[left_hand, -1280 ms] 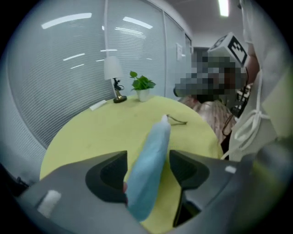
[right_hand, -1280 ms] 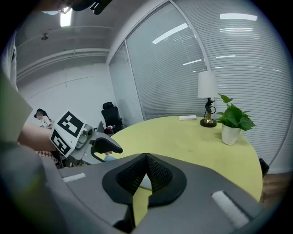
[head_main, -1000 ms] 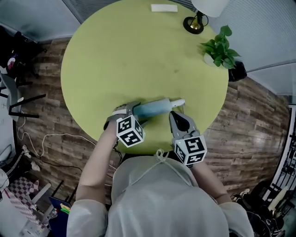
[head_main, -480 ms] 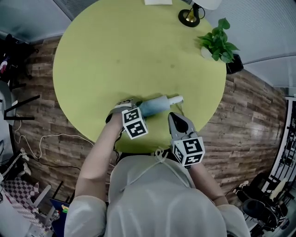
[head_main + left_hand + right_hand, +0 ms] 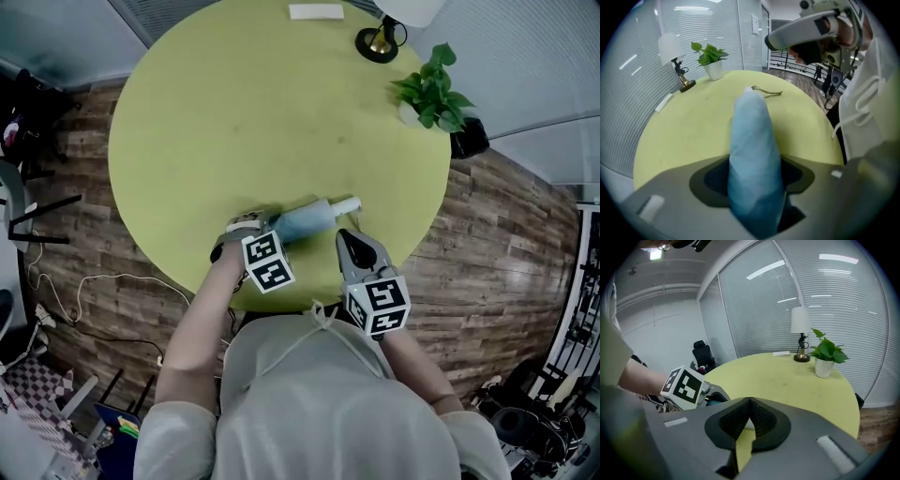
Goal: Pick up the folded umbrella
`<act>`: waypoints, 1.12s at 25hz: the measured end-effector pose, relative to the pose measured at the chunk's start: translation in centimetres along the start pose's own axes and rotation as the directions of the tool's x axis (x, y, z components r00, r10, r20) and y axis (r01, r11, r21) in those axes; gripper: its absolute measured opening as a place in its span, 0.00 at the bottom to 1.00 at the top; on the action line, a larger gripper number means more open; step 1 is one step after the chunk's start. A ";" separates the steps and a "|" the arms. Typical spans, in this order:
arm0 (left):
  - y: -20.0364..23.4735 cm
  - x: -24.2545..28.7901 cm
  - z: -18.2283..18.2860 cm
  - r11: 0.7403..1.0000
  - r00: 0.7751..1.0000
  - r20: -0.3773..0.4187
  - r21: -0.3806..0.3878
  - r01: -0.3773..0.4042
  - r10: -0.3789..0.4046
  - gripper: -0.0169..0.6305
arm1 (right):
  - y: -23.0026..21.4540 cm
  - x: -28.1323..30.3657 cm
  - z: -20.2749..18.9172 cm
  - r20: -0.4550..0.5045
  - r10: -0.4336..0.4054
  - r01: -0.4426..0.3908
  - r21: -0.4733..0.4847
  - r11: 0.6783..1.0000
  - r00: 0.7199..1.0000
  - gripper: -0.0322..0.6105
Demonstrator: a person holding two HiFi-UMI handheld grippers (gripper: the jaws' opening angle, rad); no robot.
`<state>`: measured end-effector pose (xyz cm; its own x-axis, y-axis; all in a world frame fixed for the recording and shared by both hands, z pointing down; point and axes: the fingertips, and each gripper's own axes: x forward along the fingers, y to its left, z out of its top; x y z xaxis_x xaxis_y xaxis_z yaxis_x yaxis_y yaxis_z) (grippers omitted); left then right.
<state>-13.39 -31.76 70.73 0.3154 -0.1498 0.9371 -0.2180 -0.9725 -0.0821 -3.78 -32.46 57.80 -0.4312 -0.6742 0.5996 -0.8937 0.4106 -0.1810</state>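
The folded umbrella (image 5: 305,220), pale blue with a white handle end (image 5: 345,203), lies on the round yellow-green table (image 5: 262,112) near its front edge. My left gripper (image 5: 265,225) points steeply down over the umbrella's left end. In the left gripper view the blue fabric (image 5: 752,154) fills the gap of that gripper (image 5: 754,174); the jaws are closing and both pads touch its sides. My right gripper (image 5: 345,238) hovers just right of the umbrella, shut and empty, its pads meeting in the right gripper view (image 5: 749,405).
At the table's far side stand a lamp (image 5: 380,42), a potted plant (image 5: 427,94) and a white card (image 5: 316,11). Wooden floor surrounds the table; chairs and cables lie to the left. The person's body is close to the front edge.
My left gripper has sunk a little onto the umbrella's left end. The right gripper has kept its place and the umbrella still lies on the table.
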 end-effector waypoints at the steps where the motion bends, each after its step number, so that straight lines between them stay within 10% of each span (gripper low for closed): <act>1: -0.1 -0.2 0.0 1.000 1.000 -0.001 -0.001 -0.015 0.015 0.47 | -0.2 -0.2 0.2 0.006 -0.002 0.002 -0.005 1.000 1.000 0.05; 9: -0.2 -5.1 0.9 0.979 0.984 0.069 -0.134 -0.154 0.165 0.47 | -1.6 -2.2 2.4 0.075 -0.027 0.030 -0.039 0.999 0.997 0.05; 14: 1.5 -10.3 2.3 0.909 0.929 0.159 -0.313 -0.273 0.334 0.47 | -0.5 -3.3 4.1 0.116 0.028 -0.018 -0.091 0.996 0.993 0.05; 21: 2.9 -19.0 3.1 0.738 0.775 0.256 -0.570 -0.361 0.577 0.47 | 2.2 -5.3 6.6 0.169 0.112 -0.082 -0.174 0.981 0.979 0.05; 28: 2.8 -27.6 3.4 0.548 0.543 0.326 -0.774 -0.317 0.774 0.47 | 4.0 -7.4 9.6 0.251 0.163 -0.109 -0.217 0.970 0.954 0.05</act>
<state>-19.62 -30.95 43.46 0.3031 -0.8922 0.3348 -0.9344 -0.3472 -0.0792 -5.34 -31.71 45.11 -0.5885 -0.7304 0.3467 -0.7931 0.6049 -0.0718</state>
